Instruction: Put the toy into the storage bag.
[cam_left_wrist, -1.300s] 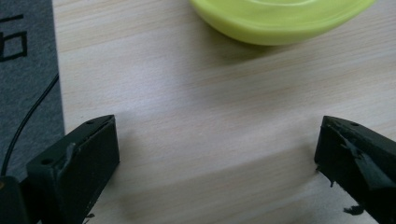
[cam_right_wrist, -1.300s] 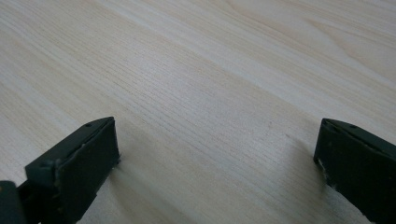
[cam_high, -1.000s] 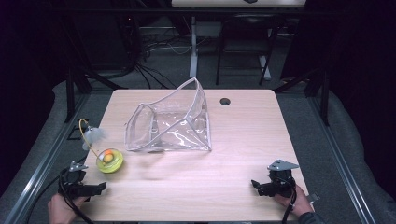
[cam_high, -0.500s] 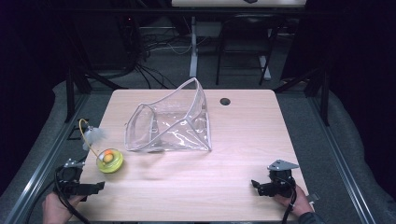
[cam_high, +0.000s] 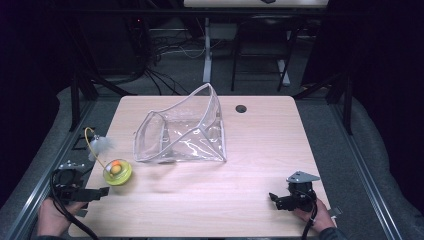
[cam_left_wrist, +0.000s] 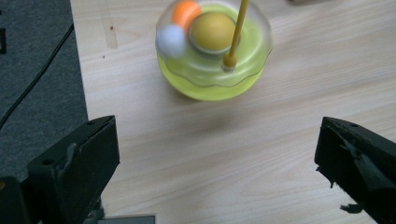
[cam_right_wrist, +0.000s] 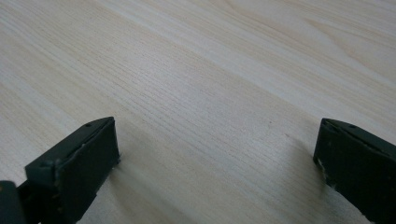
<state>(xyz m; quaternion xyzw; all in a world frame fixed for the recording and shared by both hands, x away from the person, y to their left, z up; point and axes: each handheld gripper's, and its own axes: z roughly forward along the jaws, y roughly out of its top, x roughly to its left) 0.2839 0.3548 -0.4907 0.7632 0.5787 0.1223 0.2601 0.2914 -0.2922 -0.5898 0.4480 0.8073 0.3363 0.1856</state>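
The fingers of the left gripper (cam_left_wrist: 217, 163) are held wide apart and nothing is grasped between them; just ahead of them, a little toward the left finger, the yellow toy (cam_left_wrist: 214, 51) is standing on the surface (cam_left_wrist: 261, 140), not touched. It is a clear dome with small balls inside and a thin wand rising from it. Compared with one second ago, the left gripper (cam_high: 82, 192) has been drawn slightly back toward the near edge, so the gap to the yellow toy (cam_high: 117, 172) is a bit larger; it is judged that the approach has not yet begun. The fingers of the right gripper (cam_right_wrist: 217, 163) are also released, with only bare wood between them, and the right gripper (cam_high: 284, 200) has stayed low at its place, well apart from the toy. Farther beyond both, the transparent pouch (cam_high: 182, 132) is lying open. Both hands are kept low at the near edge, fingers pointing inward.
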